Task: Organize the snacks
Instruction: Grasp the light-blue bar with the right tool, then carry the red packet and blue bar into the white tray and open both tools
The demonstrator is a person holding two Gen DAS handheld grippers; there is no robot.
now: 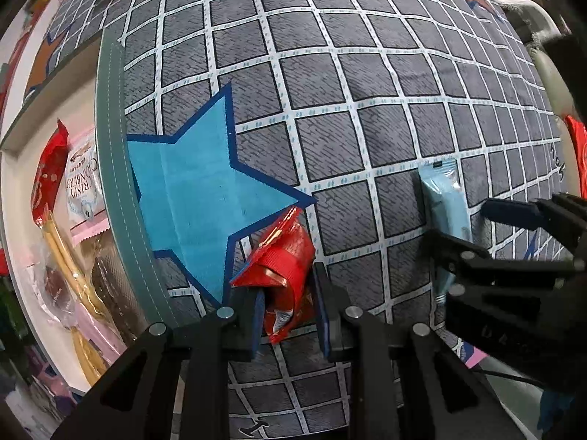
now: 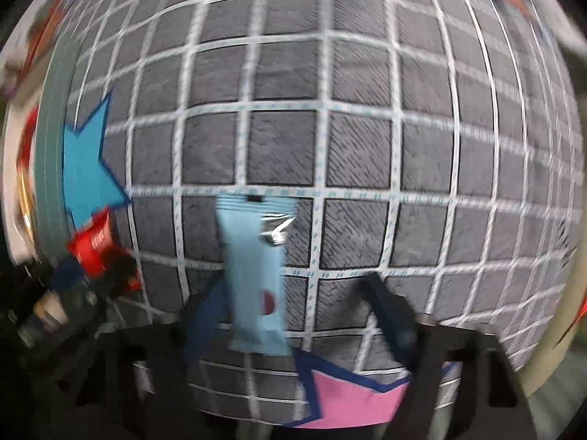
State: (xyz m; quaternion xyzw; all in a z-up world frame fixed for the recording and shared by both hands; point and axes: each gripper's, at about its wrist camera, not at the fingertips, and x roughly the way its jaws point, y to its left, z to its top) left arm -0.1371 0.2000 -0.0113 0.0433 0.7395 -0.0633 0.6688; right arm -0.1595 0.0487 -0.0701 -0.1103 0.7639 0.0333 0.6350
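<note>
Left wrist view: left gripper (image 1: 290,315) clamps crumpled red packet (image 1: 284,275); right gripper's (image 2: 293,315) jaws apart around blue bar (image 2: 255,282), which could slip.

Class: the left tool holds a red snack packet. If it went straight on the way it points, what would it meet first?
Probably the blue star patch on the checked mat, just beyond the red snack packet in the left tool; depth is unclear.

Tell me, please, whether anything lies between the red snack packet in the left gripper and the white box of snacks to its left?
Nothing visible does. The left gripper holds the red snack packet over the rug's blue star; only flat rug and its grey-green border separate it from the white box.
</note>
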